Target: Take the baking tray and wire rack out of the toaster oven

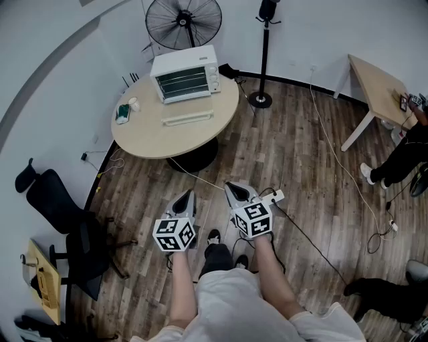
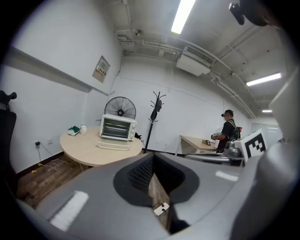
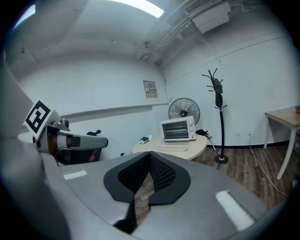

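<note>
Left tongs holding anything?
No, the left tongs are shut tip to tip, with nothing gripped between them.

Toaster oven [image 1: 185, 75] glossy white metal; round table [image 1: 147, 133] pale matt wood; floor [image 1: 294, 160] dark wood planks.

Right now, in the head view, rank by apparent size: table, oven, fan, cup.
1. table
2. oven and fan: about alike; the top edge cuts the fan off
3. cup
</note>
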### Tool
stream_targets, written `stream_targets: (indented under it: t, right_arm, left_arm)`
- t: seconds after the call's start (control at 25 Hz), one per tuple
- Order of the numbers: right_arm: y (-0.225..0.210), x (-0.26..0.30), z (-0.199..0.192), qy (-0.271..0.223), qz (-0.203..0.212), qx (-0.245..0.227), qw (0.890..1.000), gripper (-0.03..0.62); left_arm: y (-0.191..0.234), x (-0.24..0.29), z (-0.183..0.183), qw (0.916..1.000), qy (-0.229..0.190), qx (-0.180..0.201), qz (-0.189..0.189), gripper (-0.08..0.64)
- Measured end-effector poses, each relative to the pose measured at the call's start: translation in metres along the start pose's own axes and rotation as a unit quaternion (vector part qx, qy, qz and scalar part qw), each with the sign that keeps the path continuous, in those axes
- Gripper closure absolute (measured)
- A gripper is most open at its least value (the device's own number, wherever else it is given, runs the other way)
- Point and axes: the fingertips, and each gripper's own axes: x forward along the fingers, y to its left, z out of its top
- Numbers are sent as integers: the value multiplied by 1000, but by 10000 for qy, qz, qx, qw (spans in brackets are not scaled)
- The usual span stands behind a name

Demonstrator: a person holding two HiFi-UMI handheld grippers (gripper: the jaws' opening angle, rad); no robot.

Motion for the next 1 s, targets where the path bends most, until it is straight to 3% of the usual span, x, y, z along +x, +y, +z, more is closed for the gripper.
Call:
stream_targets:
  t: [0.2,0.4,0.72,1.0]
  right_arm:
    - [-24,13,9,-295,-322,460,9980,592]
    - [-29,40,-3,-104,97,900,9958,592]
    - [-78,115,3,372,36,666,9971,592]
    - [-136,201,50,487,-249,394,9977,592]
  left_arm:
    - [18,7,4,10000,-27,61,56,505]
    - [55,23,3,9993,-4,-212,293,505]
    - [121,104,20,9972,45,-580,469,503]
    - [199,196,64,9952,54,-788,580,503]
